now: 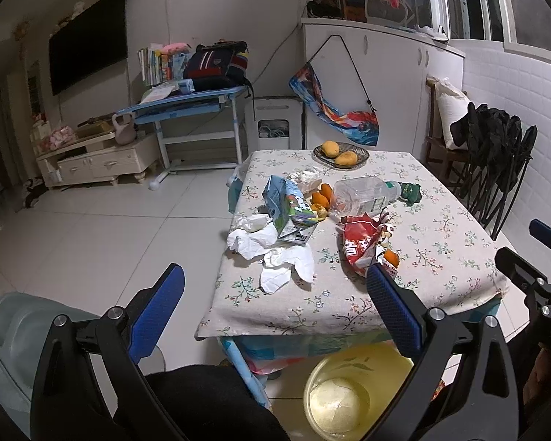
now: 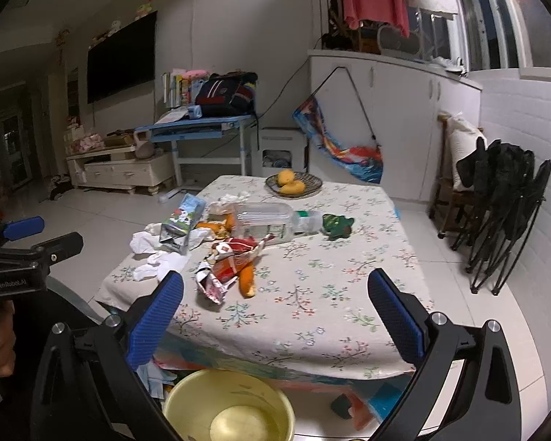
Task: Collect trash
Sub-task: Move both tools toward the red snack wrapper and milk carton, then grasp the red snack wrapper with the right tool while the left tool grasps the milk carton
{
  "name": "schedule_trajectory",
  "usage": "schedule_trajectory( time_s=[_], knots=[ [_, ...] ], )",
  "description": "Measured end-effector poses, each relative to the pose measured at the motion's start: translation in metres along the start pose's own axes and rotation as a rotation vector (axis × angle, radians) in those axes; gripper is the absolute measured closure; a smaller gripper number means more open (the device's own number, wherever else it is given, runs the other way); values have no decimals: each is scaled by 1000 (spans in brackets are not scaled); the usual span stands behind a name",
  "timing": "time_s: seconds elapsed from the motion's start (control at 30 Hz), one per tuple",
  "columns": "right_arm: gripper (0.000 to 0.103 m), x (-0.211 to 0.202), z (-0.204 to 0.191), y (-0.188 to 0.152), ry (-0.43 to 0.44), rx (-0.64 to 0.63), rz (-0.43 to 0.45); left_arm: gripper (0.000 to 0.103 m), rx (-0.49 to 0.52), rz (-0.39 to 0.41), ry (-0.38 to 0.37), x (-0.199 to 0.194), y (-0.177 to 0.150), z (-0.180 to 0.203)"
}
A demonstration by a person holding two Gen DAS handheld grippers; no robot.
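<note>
Trash lies on a floral-cloth table (image 1: 440,257) (image 2: 330,294): crumpled white tissues (image 1: 275,253) (image 2: 158,264), a blue milk carton (image 1: 286,202) (image 2: 182,222), an empty clear bottle (image 1: 363,193) (image 2: 268,220), a red snack wrapper (image 1: 360,242) (image 2: 227,264), orange peels (image 1: 321,202) (image 2: 247,279) and a green wrapper (image 1: 409,192) (image 2: 336,225). A yellow bin (image 1: 352,393) (image 2: 231,404) stands on the floor below the near table edge. My left gripper (image 1: 275,294) is open, held before the near edge, empty. My right gripper (image 2: 275,294) is open over the table's front, empty.
A plate with two mangoes (image 1: 341,154) (image 2: 293,180) sits at the table's far edge. Folded black chairs (image 1: 496,169) (image 2: 503,205) lean on the tiled wall at right. A blue desk (image 1: 187,106), a TV cabinet (image 1: 99,158) and a white tiled floor (image 1: 110,228) lie to the left.
</note>
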State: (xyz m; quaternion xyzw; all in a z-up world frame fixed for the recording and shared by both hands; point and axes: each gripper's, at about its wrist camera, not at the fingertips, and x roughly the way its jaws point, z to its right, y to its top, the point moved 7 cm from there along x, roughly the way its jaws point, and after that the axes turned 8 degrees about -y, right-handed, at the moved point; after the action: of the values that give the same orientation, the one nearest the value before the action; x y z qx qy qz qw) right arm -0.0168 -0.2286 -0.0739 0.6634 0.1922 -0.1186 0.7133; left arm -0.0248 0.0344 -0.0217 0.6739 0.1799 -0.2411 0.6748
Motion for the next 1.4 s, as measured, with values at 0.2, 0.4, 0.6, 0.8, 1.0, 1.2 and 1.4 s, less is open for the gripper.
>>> schedule_trajectory(
  time_s=[0.2, 0.4, 0.6, 0.8, 1.0, 1.2, 1.4],
  knots=[
    [7, 19, -17, 4, 64, -22, -38, 7, -41, -36, -4, 15, 2, -22],
    [7, 44, -25, -2, 107, -9, -105, 7, -70, -83, -18, 45, -1, -34],
    [7, 66, -34, -4, 154, 8, -157, 7, -51, -133, -31, 79, 3, -39],
    [7, 88, -43, -7, 194, 34, -213, 7, -61, -155, -45, 102, 13, -50],
    [7, 101, -50, -8, 215, 53, -233, 7, -83, -155, -78, 118, 23, -46],
    [13, 116, -67, -11, 258, 48, -257, 7, -118, -152, -118, 137, 40, -30],
    [52, 139, -68, -25, 268, 83, -334, 7, -92, -180, -91, 177, 61, -11]
  ],
)
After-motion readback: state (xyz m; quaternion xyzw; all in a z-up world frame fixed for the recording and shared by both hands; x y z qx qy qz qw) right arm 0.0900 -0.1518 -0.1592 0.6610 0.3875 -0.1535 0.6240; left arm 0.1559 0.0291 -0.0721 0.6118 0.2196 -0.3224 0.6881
